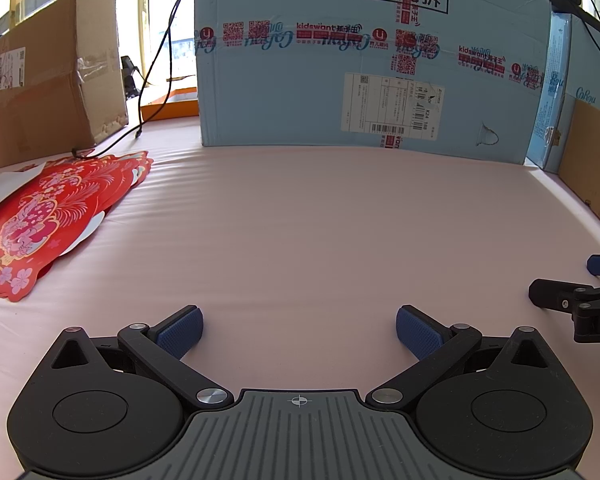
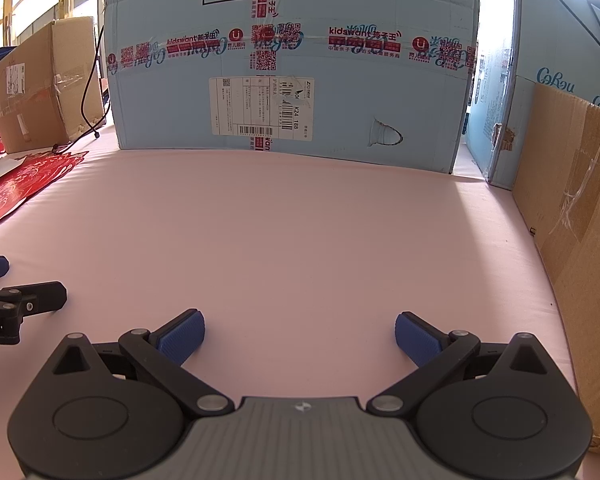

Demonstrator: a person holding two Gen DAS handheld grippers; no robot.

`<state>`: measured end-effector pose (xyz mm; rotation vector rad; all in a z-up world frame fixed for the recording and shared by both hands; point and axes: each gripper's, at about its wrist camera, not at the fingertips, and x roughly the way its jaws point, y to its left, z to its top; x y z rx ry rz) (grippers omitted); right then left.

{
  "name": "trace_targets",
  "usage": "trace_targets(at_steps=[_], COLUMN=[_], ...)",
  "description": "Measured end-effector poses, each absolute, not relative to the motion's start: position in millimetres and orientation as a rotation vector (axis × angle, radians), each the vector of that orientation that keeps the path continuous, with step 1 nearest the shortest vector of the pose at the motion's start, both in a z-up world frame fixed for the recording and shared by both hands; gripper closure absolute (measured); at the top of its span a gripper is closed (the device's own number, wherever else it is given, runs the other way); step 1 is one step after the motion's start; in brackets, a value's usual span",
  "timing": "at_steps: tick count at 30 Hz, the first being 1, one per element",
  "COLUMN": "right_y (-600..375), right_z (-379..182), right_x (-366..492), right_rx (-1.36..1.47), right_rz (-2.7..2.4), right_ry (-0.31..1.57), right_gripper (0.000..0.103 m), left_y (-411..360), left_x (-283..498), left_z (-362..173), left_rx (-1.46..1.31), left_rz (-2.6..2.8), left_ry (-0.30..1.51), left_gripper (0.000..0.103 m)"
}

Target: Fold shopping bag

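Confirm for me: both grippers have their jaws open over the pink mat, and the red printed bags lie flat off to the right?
Not quite. The red printed bags lie flat on the left side of the pink mat, as the left wrist view shows. The rest holds: the left gripper and right gripper both have open jaws.

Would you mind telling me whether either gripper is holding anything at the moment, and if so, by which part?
Nothing is held. The left gripper and right gripper are both open over the pink table; the red bag lies untouched.
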<state>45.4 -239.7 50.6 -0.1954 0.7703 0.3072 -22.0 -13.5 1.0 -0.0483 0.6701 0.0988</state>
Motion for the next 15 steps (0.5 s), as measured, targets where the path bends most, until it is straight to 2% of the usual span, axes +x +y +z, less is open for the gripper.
trace_targets(at_steps=[15], right_y=[-240.8], right_z=[52.1], right_x=[45.8], right_rx=[-0.190], right_rz=[0.306], right_ry=[0.769], right_gripper=[0.000], left_y=[-13.3], left_x=[-22.1], left_z=[1.0], left_rx=[-0.049], left_rz=[0.100], left_ry=[0.669], left_gripper=[0.000])
